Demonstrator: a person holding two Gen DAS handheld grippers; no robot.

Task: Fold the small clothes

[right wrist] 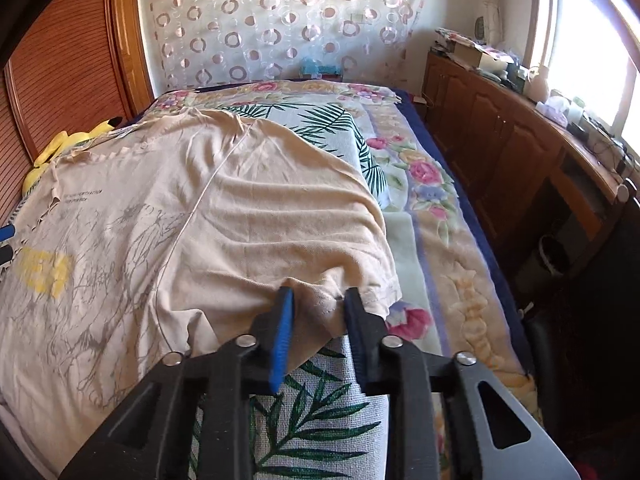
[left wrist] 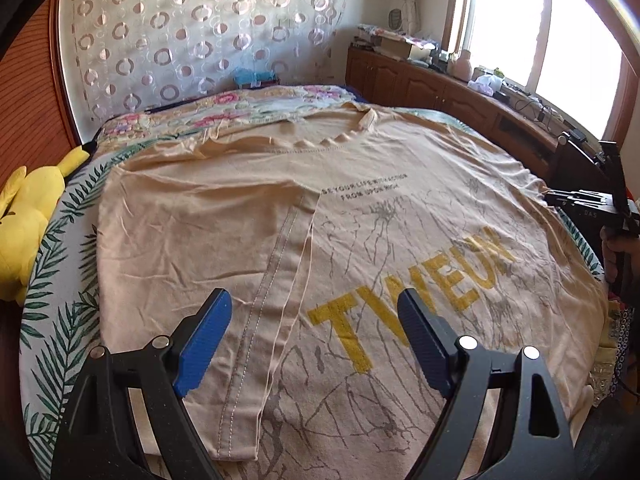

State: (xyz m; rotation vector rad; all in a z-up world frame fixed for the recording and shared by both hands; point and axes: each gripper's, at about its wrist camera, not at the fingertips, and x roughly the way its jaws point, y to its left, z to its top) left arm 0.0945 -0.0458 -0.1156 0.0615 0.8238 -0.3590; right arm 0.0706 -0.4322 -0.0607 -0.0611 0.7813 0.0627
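A beige T-shirt (left wrist: 360,220) with yellow letters lies flat, print up, on the bed. Its left side is folded inward, so a stitched hem (left wrist: 256,300) runs down the middle. My left gripper (left wrist: 314,300) hovers open above that hem and the print, with nothing between its blue pads. In the right wrist view the T-shirt (right wrist: 240,208) ends in a bunched sleeve (right wrist: 352,264). My right gripper (right wrist: 319,294) is shut on the sleeve's edge, pinching a fold of cloth. The right gripper (left wrist: 580,200) also shows at the shirt's right border, held by a hand.
The bed has a leaf-print cover (left wrist: 60,280) and a floral blanket (right wrist: 424,184). A yellow plush toy (left wrist: 28,220) lies at the left edge. A wooden cabinet (right wrist: 500,140) with clutter runs along the right under a window. A ring-patterned curtain (left wrist: 180,32) hangs behind.
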